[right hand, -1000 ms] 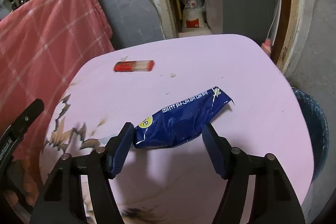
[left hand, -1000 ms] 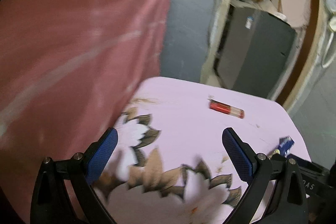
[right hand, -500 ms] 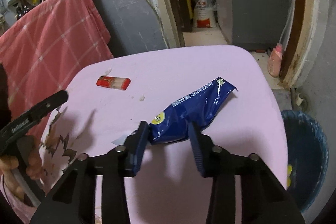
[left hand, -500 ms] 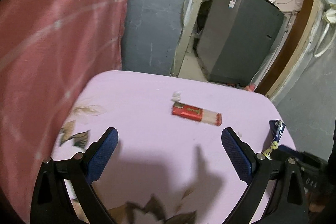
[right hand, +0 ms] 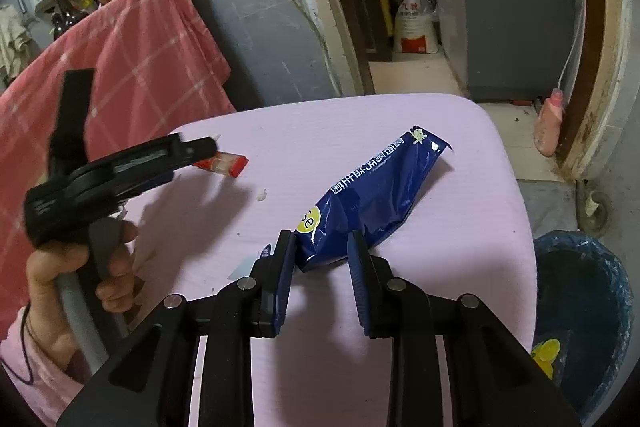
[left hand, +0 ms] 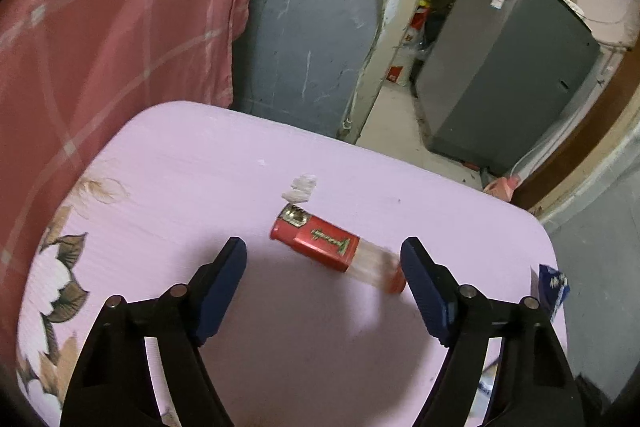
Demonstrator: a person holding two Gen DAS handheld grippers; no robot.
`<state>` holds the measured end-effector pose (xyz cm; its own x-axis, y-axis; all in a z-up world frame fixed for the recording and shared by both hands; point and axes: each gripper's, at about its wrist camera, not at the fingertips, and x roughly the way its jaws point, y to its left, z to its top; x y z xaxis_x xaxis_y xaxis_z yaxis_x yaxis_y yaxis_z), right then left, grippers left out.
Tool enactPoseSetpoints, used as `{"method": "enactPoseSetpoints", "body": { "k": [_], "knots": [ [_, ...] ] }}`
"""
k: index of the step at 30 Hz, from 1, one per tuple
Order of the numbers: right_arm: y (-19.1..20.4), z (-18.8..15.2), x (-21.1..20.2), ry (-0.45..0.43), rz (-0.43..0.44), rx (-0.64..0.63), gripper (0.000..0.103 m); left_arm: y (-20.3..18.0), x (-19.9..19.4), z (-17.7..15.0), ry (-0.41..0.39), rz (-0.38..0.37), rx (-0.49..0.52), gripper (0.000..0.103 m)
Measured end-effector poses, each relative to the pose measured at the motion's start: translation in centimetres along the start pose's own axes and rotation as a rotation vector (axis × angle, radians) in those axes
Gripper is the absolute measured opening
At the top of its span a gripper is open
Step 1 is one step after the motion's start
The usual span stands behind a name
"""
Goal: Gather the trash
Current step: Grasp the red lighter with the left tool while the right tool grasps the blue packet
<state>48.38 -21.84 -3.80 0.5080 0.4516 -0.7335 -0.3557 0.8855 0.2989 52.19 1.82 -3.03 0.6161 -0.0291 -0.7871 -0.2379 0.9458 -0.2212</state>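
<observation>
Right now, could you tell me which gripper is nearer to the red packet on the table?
Left. The left gripper has the red packet between its open jaws; the right gripper is across the table at the blue wrapper.

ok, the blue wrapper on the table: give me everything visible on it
The blue wrapper is a glossy dark-blue foil-like pouch with white printed characters along it and a yellow circle near its lower end. It looks flattened and crinkled, lying diagonally on the pink tablecloth, far end pointing up-right. Its near end sits between the pads of the right gripper, whose jaws have just been closing and appear to pinch it. In the left wrist view only a blue corner shows at the table's right edge.
</observation>
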Motion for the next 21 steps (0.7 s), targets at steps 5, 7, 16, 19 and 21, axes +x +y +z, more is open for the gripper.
{"method": "enactPoseSetpoints", "body": {
  "k": [5, 7, 16, 19, 21],
  "knots": [
    [-0.3, -0.1, -0.1, 0.003, 0.014, -0.013, 0.025, -0.9, 1.5, 0.8, 0.004, 0.077, -0.022, 0.057],
    [-0.3, -0.3, 0.0, 0.006, 0.015, -0.013, 0.025, -1.0, 1.6, 0.9, -0.002, 0.124, -0.03, 0.045],
    [-0.7, -1.0, 0.0, 0.01, 0.039, 0.03, 0.025, -1.1, 1.1, -0.4, -0.021, 0.081, 0.081, 0.029],
    [-0.8, -1.3, -0.4, -0.003, 0.043, 0.056, 0.026, -1.4, 1.0, -0.9, -0.007, 0.026, 0.138, 0.026],
    [-1.1, -1.4, -0.8, -0.022, 0.042, 0.089, 0.034, -1.9, 1.0, -1.5, -0.002, -0.015, 0.2, 0.026]
  ]
}}
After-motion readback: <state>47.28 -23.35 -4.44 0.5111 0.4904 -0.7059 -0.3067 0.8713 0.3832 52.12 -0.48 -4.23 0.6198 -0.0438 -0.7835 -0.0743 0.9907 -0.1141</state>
